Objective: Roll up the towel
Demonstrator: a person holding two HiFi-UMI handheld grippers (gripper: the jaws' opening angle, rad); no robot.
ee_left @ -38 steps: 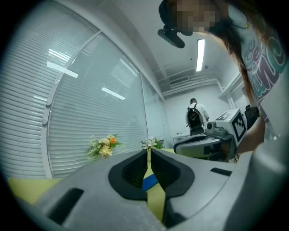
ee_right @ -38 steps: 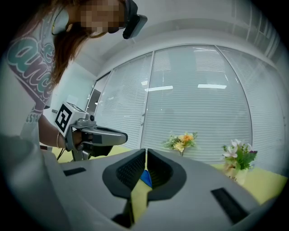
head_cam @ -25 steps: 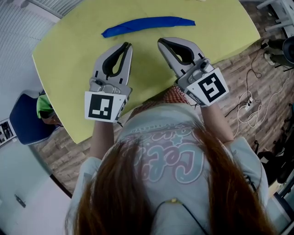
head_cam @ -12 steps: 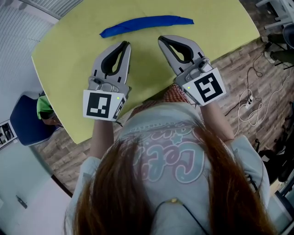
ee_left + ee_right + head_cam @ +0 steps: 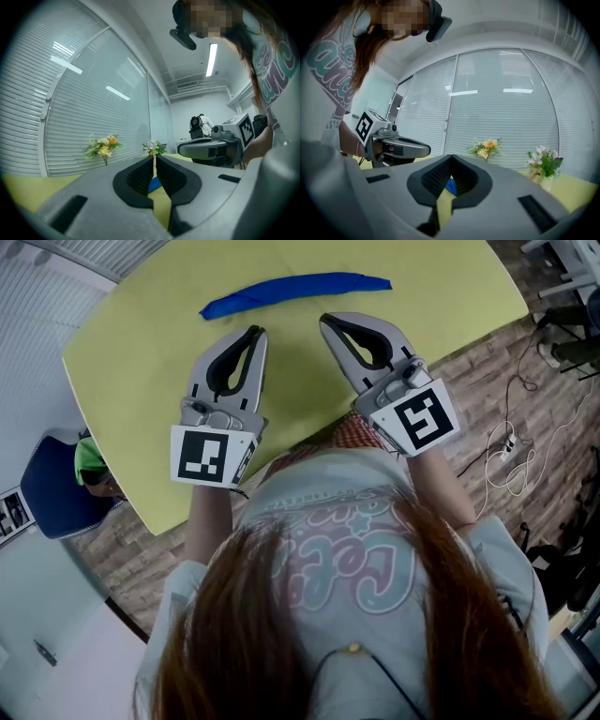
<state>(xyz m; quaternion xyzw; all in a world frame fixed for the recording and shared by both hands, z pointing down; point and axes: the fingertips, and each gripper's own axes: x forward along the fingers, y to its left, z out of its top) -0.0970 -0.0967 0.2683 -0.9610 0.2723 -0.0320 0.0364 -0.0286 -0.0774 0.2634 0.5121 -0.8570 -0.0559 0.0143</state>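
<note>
Two grey plastic claws hover side by side over the flat yellow table (image 5: 141, 371), both pointing towards its far edge. The left gripper (image 5: 255, 331) has its jaws drawn together, with only a hairline slit between the ribbed black pads and nothing in them. The right gripper (image 5: 325, 322) is fully closed and likewise empty. Beyond both tips, and apart from them, the long, narrow blue towel (image 5: 295, 292) lies stretched across the table. Whether it is rolled or merely bunched is hard to tell.
</note>
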